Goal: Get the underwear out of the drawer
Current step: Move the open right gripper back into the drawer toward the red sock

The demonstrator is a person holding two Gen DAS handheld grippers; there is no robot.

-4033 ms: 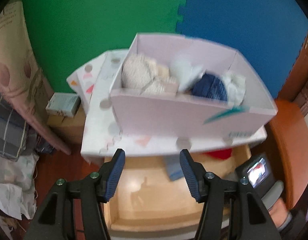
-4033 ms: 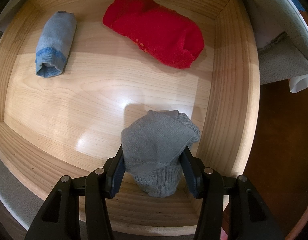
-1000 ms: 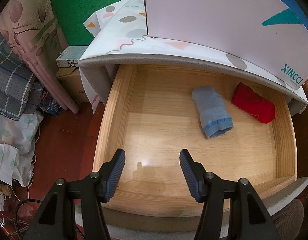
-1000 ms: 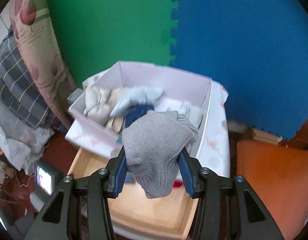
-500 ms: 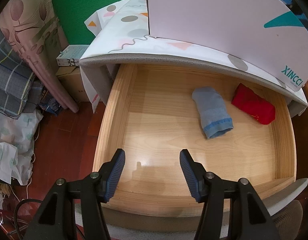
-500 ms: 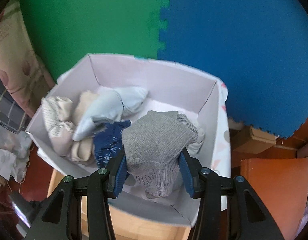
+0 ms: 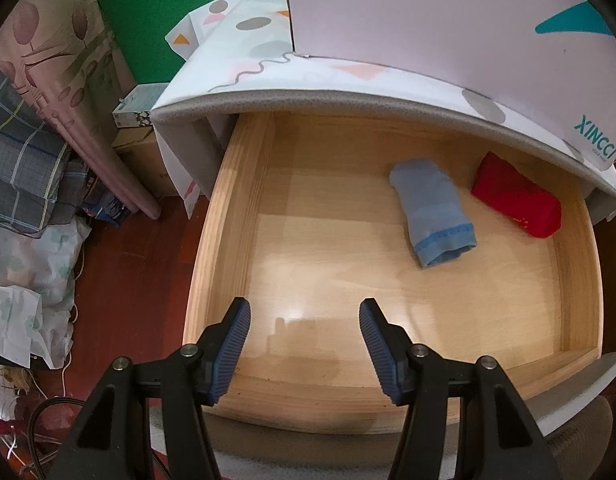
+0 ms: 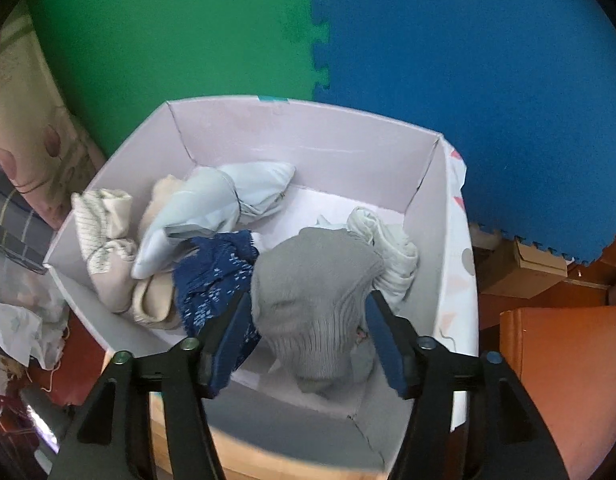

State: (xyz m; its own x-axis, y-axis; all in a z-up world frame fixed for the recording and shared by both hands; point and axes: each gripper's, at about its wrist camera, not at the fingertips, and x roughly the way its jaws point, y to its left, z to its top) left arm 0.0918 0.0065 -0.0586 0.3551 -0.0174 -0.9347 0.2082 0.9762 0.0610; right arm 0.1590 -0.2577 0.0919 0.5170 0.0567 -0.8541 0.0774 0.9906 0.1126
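Right tool (image 8: 308,312) is opening, the grey roll (image 8: 313,300) between its jaws, over the white box (image 8: 308,128). Left tool (image 7: 304,328) gapes empty above the drawer (image 7: 236,208); blue roll (image 7: 431,216) and red roll (image 7: 515,204) at two o'clock.

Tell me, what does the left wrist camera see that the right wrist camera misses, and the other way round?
Only the left wrist view shows the inside of the wooden drawer, with a light blue roll and a red roll lying apart, beyond the empty left gripper.

Only the right wrist view shows inside the white box: piled garments, with the right gripper opening around a grey piece.

Both show that white box and the green wall.
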